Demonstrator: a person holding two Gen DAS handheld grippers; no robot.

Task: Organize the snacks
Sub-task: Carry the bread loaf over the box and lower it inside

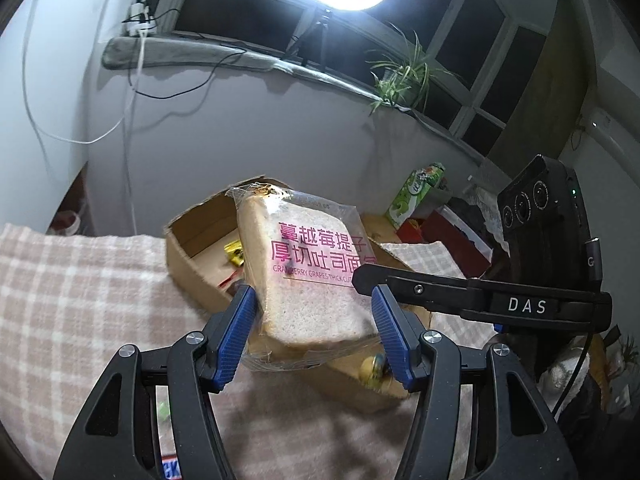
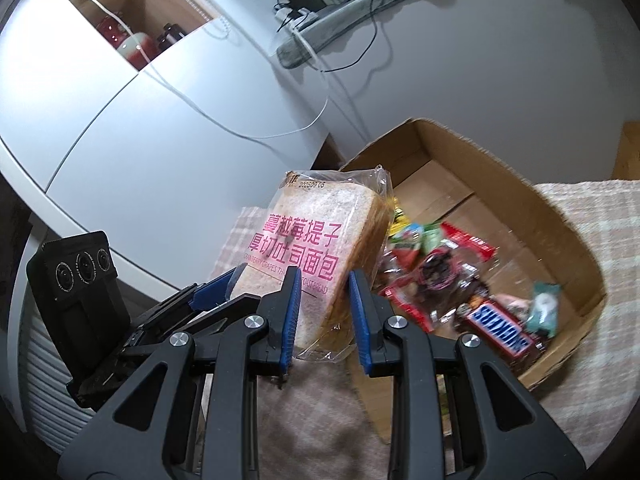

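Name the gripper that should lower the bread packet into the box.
Probably the left gripper: its pads span the bread packet across its width, while the right gripper pinches one edge. The cardboard box lies just ahead.

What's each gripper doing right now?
Left gripper: closed on the bread pack.
Right gripper: closed on the same bread pack.
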